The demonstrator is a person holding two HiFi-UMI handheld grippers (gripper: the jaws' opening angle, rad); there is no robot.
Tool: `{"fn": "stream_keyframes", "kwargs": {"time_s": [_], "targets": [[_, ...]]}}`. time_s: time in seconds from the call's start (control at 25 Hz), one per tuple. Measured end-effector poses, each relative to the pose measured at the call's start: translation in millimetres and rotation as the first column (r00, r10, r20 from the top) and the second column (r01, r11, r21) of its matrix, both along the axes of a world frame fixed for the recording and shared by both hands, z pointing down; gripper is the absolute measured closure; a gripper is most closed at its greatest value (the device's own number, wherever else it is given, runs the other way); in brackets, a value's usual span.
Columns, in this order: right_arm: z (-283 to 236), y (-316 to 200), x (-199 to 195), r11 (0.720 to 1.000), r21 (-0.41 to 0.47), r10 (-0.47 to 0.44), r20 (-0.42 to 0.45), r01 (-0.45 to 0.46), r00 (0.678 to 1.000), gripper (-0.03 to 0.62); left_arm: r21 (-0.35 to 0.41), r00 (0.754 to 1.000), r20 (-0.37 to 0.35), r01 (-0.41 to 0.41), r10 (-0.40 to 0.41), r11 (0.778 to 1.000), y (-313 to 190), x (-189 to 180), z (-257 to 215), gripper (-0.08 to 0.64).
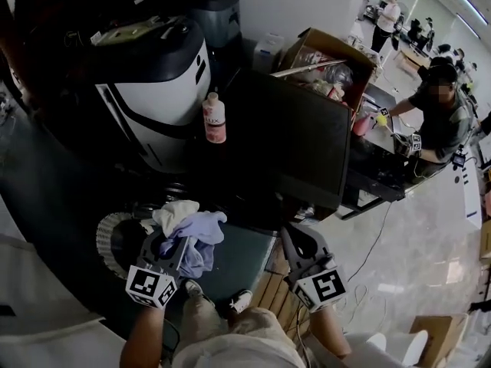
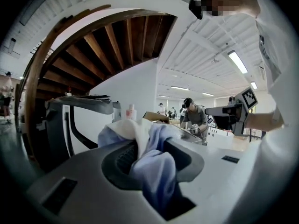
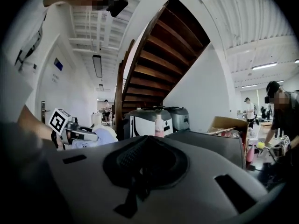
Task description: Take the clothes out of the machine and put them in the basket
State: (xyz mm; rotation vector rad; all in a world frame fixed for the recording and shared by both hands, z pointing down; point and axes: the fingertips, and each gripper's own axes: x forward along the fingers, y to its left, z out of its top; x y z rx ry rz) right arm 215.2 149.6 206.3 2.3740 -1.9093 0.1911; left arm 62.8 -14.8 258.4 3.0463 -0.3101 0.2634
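Grips a bundle of pale blue and white clothes (image 1: 193, 228) in the left tongs (image 1: 178, 244), up in the air just right of a round ribbed rim (image 1: 106, 240) in the dark surface below, with the right tongs (image 1: 295, 240) closed on nothing alongside, apart from the cloth.

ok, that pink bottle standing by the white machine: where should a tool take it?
Probably the bottle across its straight body, below the white cap. It stands upright, so come in level from the front, jaws to either side; the white machine crowds its left and the dark box its right in the head view.
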Motion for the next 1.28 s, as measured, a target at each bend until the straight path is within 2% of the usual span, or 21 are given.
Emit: {"fn": "stream_keyframes", "kwargs": {"time_s": [0.16, 0.28, 0.4, 0.48, 0.64, 0.76, 0.84, 0.92, 1.08, 1.16, 1.28], "targets": [[-4.7, -47.1, -26.3, 0.991, -0.009, -0.13, -0.015, 0.13, 0.991, 0.58, 0.002, 0.994, -0.013, 0.109, -0.109, 0.994, -25.3, -44.8, -10.3, 0.428], [-15.8, -94.3, -52.7, 0.972, -0.009, -0.235, -0.041, 0.235, 0.971, 0.58, -0.027, 0.971, -0.044, 0.235, -0.236, 0.972, -54.9, -91.9, -16.9, 0.428], [-35.6, -145.2, -84.4, 0.938, -0.013, -0.345, -0.091, 0.345, 0.934, 0.581, -0.069, 0.928, -0.093, 0.355, -0.36, 0.932, -87.1, -141.4, -16.9, 0.428], [-50.0, -174.4, -111.0, 0.906, -0.019, -0.421, -0.132, 0.422, 0.897, 0.58, -0.086, 0.898, -0.121, 0.416, -0.424, 0.905, -102.9, -174.4, -13.8, 0.43], [-71.5, -222.3, -151.8, 0.849, -0.081, -0.527, -0.199, 0.522, 0.826, 0.581, -0.164, 0.81, -0.148, 0.546, -0.567, 0.822, -117.9, -235.3, -14.2, 0.43], [-76.2, -264.4, -177.2, 0.812, -0.101, -0.582, -0.211, 0.575, 0.785, 0.58, -0.19, 0.755, -0.17, 0.606, -0.634, 0.772, -129.2, -266.6, -10.5, 0.43], [-68.3, -289.7, -202.3, 0.777, -0.106, -0.629, -0.191, 0.621, 0.754, 0.58, -0.203, 0.724, -0.175, 0.637, -0.668, 0.744, -133.1, -283.8, -7.8, 0.43], [-57.8, -310.6, -232.8, 0.719, -0.111, -0.694, -0.168, 0.686, 0.7, 0.58, -0.22, 0.682, -0.175, 0.676, -0.71, 0.703, -133.1, -301.6, -5.0, 0.43], [-33.0, -352.7, -292.0, 0.559, -0.114, -0.828, -0.129, 0.821, 0.546, 0.581, -0.222, 0.561, -0.172, 0.778, -0.809, 0.587, -130.7, -338.3, 1.9, 0.429], [-23.7, -370.5, -323.7, 0.465, -0.1, -0.884, -0.105, 0.88, 0.455, 0.58, -0.218, 0.49, -0.153, 0.83, -0.858, 0.513, -121.8, -355.0, 1.8, 0.43], [-15.4, -381.7, -361.5, 0.323, -0.087, -0.946, -0.069, 0.942, 0.318, 0.58, -0.242, 0.362, -0.116, 0.893, -0.925, 0.38, -91.9, -367.2, 0.0, 0.429]]}}
